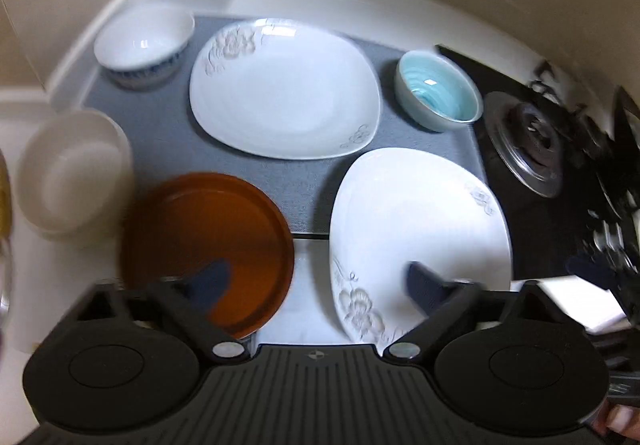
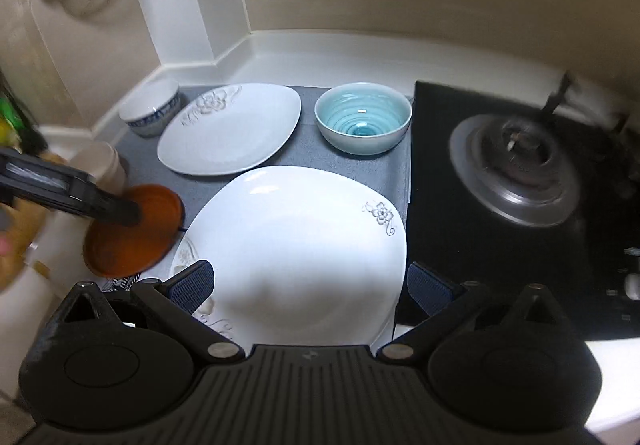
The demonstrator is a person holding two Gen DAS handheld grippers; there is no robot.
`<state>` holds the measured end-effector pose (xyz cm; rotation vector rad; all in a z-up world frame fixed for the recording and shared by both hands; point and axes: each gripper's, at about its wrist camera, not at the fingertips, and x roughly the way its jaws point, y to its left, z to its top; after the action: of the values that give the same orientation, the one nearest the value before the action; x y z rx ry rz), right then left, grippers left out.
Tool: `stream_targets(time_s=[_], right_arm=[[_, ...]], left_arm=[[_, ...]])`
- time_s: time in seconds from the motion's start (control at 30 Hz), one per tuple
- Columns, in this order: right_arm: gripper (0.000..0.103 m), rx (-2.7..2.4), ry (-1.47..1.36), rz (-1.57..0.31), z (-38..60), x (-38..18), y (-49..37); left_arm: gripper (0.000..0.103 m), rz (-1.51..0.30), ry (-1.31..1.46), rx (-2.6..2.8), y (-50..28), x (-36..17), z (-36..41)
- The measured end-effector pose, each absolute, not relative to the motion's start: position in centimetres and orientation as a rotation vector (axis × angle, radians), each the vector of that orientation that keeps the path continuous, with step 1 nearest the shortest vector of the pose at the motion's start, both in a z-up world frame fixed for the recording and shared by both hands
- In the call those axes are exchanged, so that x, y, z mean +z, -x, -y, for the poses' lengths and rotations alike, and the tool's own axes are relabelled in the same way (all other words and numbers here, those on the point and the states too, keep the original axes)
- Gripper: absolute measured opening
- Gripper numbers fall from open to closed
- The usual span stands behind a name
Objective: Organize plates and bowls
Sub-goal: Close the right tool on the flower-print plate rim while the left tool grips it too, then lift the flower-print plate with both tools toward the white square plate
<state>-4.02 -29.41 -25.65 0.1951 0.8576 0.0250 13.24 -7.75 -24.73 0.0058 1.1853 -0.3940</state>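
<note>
Grippers (image 1: 320, 281) (image 2: 310, 283) agape, empty, above plates (image 1: 420, 229); bowls (image 1: 438, 91) behind, stove (image 1: 532, 141) alongside

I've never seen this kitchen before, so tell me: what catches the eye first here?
Two big white plates with grey flowers dominate the grey mat: the near plate lies right before the open right gripper, the far plate behind it. An orange plate sits left, under the open left gripper. A blue bowl stands beside the black stove.
</note>
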Motion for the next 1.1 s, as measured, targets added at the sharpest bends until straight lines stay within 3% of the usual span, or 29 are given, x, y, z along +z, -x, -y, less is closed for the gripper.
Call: stream_targets(time_s=[0.07,0.1,0.17,0.3,0.47,0.73,0.9,1.1], right_arm=[[0.103,0.033,-0.258,-0.849,32.4,-26.8,3.5],[0.103,0.042,-0.294,-0.858,33.8,-27.5,3.1],[0.102,0.072,-0.371,-0.88,36.2,-29.0,2.4],[0.067,0.133,-0.395,-0.934,37.8,-31.4,1.0],[0.055,0.248,-0.419,-0.951,37.2,-33.2,0.0],[0.012,0.203,-0.388,-1.016,37.3,-33.9,-0.3],[0.011,0.182,-0.384,-1.047,37.7,-33.3,0.2],[0.017,0.157,-0.474,-1.057,37.9,-34.3,0.1]], left_arm=[[0.067,-1.26,0.016,-0.317,-14.1,-26.5,8.6],[0.055,-1.3,0.024,-0.291,-14.4,-27.3,9.0],[0.047,-1.346,0.047,-0.295,-14.8,-28.3,9.5],[0.041,-1.379,0.068,-0.282,-14.7,-29.6,10.4],[0.039,-1.361,0.033,-0.222,-14.2,-29.4,10.8],[0.033,-1.417,0.08,-0.304,-14.7,-30.9,10.8],[0.023,-1.403,0.022,-0.362,-14.6,-30.4,10.5],[0.028,-1.451,0.105,-0.429,-15.6,-31.6,9.5]])
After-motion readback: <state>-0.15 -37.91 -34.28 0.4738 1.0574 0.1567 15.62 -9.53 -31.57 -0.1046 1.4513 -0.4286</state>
